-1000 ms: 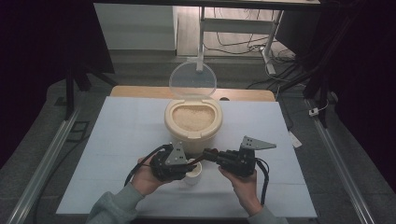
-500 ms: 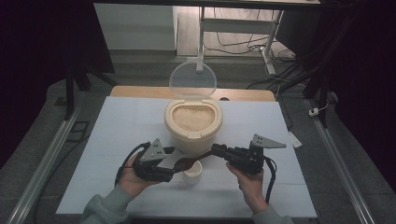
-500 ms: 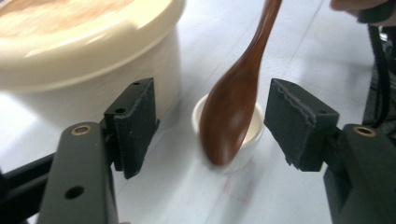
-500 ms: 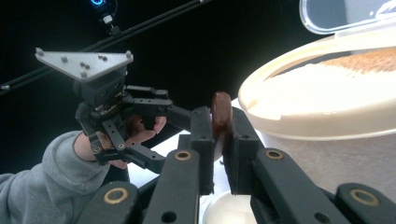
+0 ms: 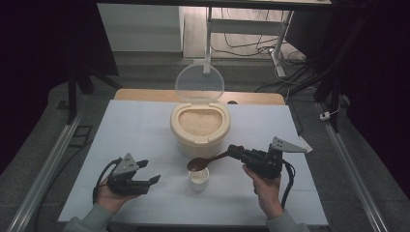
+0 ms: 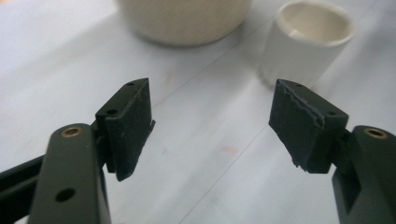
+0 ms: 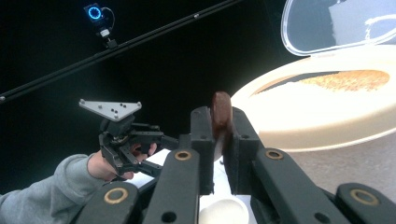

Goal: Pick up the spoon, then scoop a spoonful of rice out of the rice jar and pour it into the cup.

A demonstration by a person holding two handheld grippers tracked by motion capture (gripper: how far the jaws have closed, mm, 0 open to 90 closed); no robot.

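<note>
Right gripper (image 5: 237, 153) clamps the wooden spoon (image 5: 205, 161) above the cup (image 5: 198, 178), left gripper (image 5: 151, 172) just opened, empty — any tilt could spill.

No text, label, brand or number can be read — not on anything here.

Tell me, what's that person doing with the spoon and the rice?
A person holds tongs in each hand. The right tongs are shut on a brown wooden spoon, whose bowl hangs over a small white cup. Behind it stands a cream round rice tub, its clear lid up. The left tongs have just been opening, with nothing between them, off to the cup's left.
</note>
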